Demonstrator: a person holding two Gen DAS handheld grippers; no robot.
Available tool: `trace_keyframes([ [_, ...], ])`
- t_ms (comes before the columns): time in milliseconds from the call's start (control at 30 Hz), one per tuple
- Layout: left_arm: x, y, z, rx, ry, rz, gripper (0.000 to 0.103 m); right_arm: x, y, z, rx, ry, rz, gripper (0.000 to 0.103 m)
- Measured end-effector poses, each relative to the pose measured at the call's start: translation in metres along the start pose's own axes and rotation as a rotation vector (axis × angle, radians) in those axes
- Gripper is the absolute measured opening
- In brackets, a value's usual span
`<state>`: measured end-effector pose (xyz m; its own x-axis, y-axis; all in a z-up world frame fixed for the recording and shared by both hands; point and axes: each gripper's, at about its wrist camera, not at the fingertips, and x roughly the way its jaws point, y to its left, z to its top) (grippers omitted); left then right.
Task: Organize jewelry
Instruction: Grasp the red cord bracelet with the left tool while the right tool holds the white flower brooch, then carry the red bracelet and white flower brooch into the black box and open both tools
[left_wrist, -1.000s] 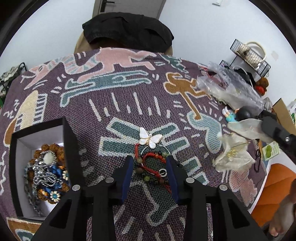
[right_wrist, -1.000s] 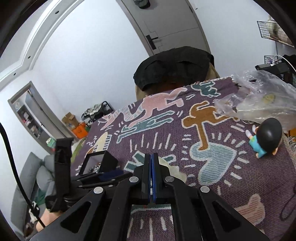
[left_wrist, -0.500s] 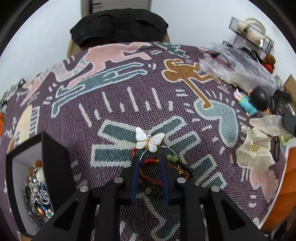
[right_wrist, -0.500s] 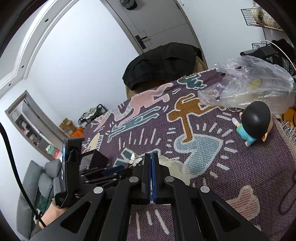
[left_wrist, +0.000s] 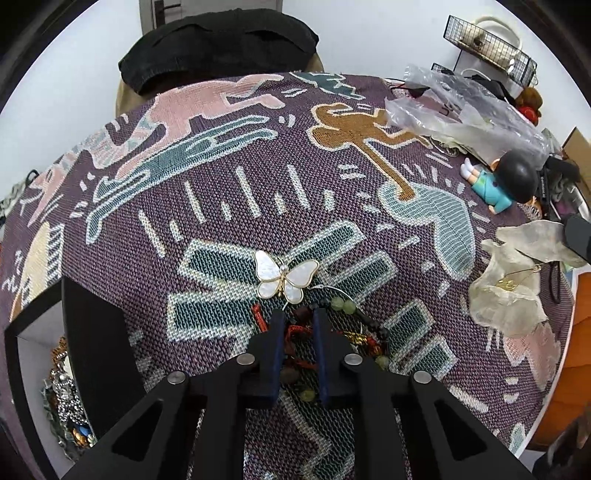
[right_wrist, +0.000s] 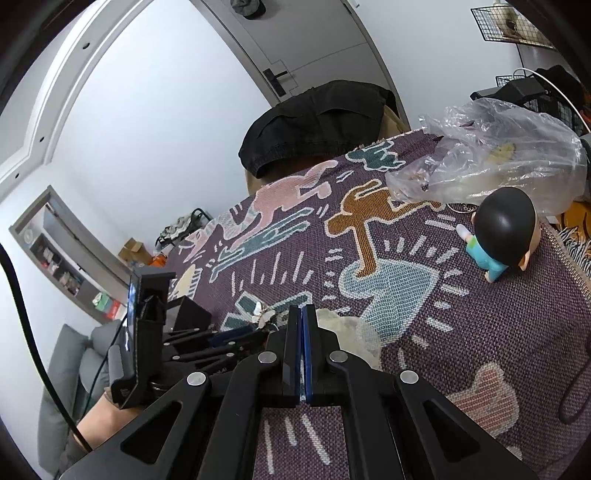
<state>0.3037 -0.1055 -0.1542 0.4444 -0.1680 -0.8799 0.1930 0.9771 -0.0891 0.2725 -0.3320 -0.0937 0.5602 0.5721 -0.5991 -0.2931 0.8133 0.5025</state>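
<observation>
A red cord bracelet (left_wrist: 295, 332) with green and brown beads lies bunched on the patterned cloth, just below a white butterfly brooch (left_wrist: 285, 278). My left gripper (left_wrist: 299, 314) points down over it, jaws closing, and the red cord fills the narrow gap between the pads. At the left stands an open black jewelry box (left_wrist: 92, 332) holding several pieces (left_wrist: 62, 398). My right gripper (right_wrist: 302, 308) is shut with nothing in it, hovering beside a pale fabric flower (right_wrist: 347, 328). The right wrist view also shows the left gripper (right_wrist: 236, 336) and the brooch (right_wrist: 263, 314).
A pale flower hair piece (left_wrist: 506, 295) lies at the right. Beyond it are a black-haired doll (left_wrist: 506, 181) and a crumpled clear plastic bag (left_wrist: 461, 107). A black garment (left_wrist: 221, 40) hangs over a chair at the far edge. The table edge runs along the right.
The left gripper sank onto the red bracelet and its jaws narrowed around the cord. The right gripper drifted slightly lower and stayed shut.
</observation>
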Motion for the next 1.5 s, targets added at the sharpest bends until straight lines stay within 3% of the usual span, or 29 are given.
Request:
trace_keyframes([
  [33,-0.002,0.001,-0.001,-0.008,-0.001,-0.008,0.013,0.0,0.0,0.0,0.002,0.001,0.0,0.002],
  [67,-0.005,0.001,-0.001,-0.016,-0.011,-0.017,0.002,0.0,-0.001,0.0,0.003,0.001,0.001,0.002],
  [600,-0.092,0.01,0.008,-0.045,-0.154,-0.097,0.003,0.0,0.019,0.005,-0.025,-0.008,0.019,0.002],
  [867,-0.142,0.014,0.013,-0.019,-0.234,-0.08,0.003,-0.007,0.038,0.012,-0.056,-0.021,0.036,0.002],
  [1167,-0.176,0.055,0.004,-0.073,-0.284,-0.051,0.003,-0.01,0.076,0.021,-0.117,-0.029,0.062,0.002],
  [1500,-0.18,0.107,-0.017,-0.167,-0.287,-0.028,0.003,0.005,0.125,0.023,-0.185,-0.003,0.101,0.002],
])
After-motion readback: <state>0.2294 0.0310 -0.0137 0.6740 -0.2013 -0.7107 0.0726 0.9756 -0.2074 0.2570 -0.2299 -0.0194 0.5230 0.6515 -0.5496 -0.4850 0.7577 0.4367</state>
